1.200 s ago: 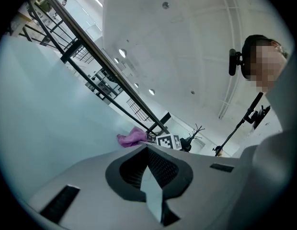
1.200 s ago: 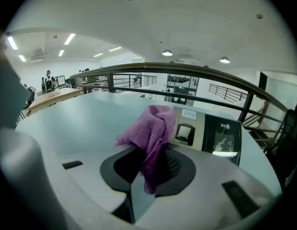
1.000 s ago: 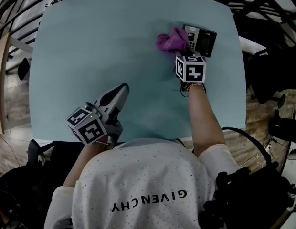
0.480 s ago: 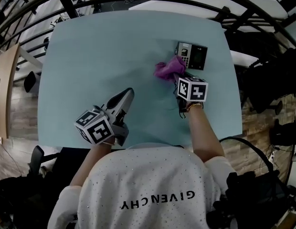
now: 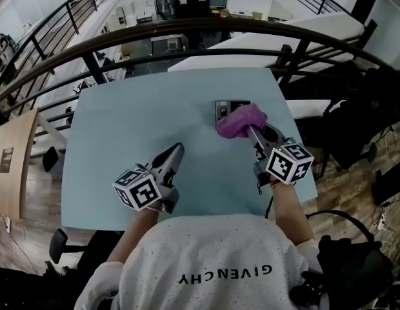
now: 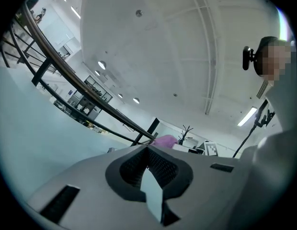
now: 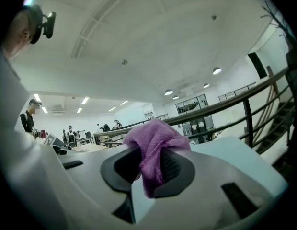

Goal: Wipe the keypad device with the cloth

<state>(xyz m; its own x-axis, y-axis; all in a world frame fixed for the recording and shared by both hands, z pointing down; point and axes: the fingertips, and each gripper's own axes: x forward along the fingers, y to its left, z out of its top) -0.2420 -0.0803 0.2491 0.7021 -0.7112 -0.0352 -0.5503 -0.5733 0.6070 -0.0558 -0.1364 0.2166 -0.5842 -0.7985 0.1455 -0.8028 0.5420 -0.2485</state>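
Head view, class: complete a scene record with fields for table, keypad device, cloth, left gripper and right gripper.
table: light blue table
keypad device: keypad device at the table's far right, partly hidden by the cloth
cloth: purple cloth, bunched, pinched between jaws
left gripper: left gripper shut, empty, near the person
right gripper: right gripper shut on cloth

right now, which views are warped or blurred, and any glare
Head view: wide-angle bend curves the railing and bows the table; even light, no glare. Left gripper view: fisheye circle with black corners, a mosaic patch upper right. Right gripper view: same fisheye; the cloth is sharp up close.
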